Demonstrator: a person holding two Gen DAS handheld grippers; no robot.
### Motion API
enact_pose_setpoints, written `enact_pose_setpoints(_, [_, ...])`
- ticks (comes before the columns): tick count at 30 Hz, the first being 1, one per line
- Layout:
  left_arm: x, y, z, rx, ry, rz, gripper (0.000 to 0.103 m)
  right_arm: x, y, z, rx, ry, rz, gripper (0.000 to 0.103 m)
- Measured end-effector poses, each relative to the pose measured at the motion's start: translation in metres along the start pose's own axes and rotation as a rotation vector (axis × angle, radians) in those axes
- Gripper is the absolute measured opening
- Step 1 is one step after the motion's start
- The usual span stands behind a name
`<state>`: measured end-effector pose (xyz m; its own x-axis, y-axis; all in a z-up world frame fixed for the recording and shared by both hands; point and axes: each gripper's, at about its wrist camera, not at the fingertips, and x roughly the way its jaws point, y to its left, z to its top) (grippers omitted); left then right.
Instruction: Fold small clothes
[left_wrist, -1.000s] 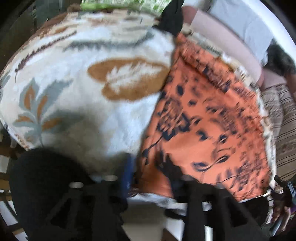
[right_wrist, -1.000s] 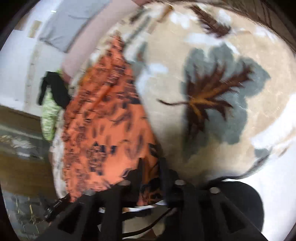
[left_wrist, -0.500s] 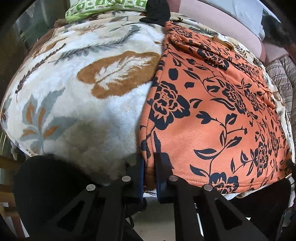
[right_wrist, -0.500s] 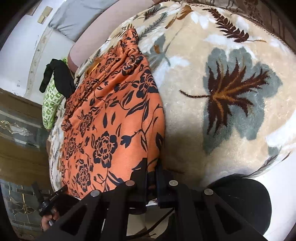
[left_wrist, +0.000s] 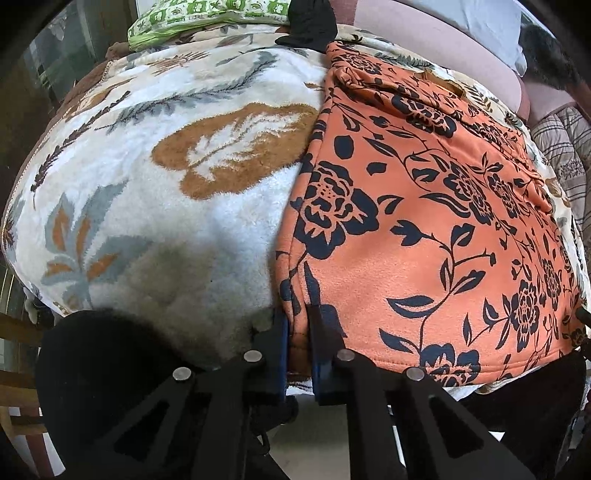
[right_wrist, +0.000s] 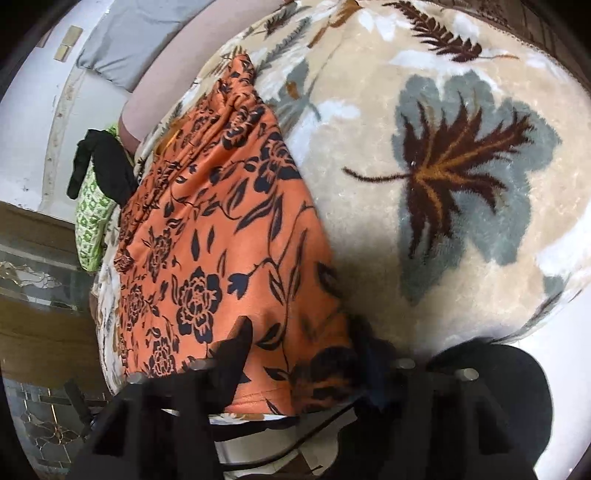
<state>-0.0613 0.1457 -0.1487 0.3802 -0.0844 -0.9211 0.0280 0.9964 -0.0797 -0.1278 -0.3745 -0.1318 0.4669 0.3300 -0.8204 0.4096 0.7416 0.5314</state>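
Observation:
An orange garment with a dark floral print (left_wrist: 424, 229) lies spread flat on a leaf-patterned plush blanket (left_wrist: 147, 221). My left gripper (left_wrist: 299, 332) is shut on the garment's near left corner. In the right wrist view the same garment (right_wrist: 221, 240) lies to the left. My right gripper (right_wrist: 299, 354) is open, its blurred fingers (right_wrist: 236, 350) spread wide around the near right corner, which rests loose on the blanket (right_wrist: 461, 184).
A green patterned pillow (left_wrist: 207, 14) and a black cloth (left_wrist: 310, 22) lie at the far end of the bed. A pink and grey cushion (left_wrist: 443, 33) runs along the back. A striped quilt (left_wrist: 561, 147) lies at the right.
Both grippers laid the garment flat on the blanket. My right gripper has opened and let go of its corner. The left gripper stays shut on its corner.

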Motion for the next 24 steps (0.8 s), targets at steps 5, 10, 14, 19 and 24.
enact_pose_setpoints(5, [0.001,-0.001,0.002,-0.007,0.006,0.004,0.012,0.008,0.002,-0.002,-0.021,0.036,-0.021,0.014])
enact_pose_setpoints(10, [-0.014,-0.002,0.004,-0.026,-0.02,-0.016,0.012,-0.013,0.009,0.0,-0.028,-0.004,0.027,0.011])
enact_pose_setpoints(14, [0.003,0.0,0.003,-0.051,0.039,-0.011,0.023,-0.015,0.003,0.008,0.001,-0.015,0.035,0.015])
enact_pose_setpoints(19, [-0.001,-0.003,0.004,-0.017,0.023,-0.045,0.008,0.006,0.001,0.003,0.008,0.043,0.022,0.045])
enact_pose_setpoints(24, [-0.02,0.002,0.01,-0.056,-0.03,-0.088,0.007,-0.006,0.006,0.007,-0.024,0.006,0.065,0.009])
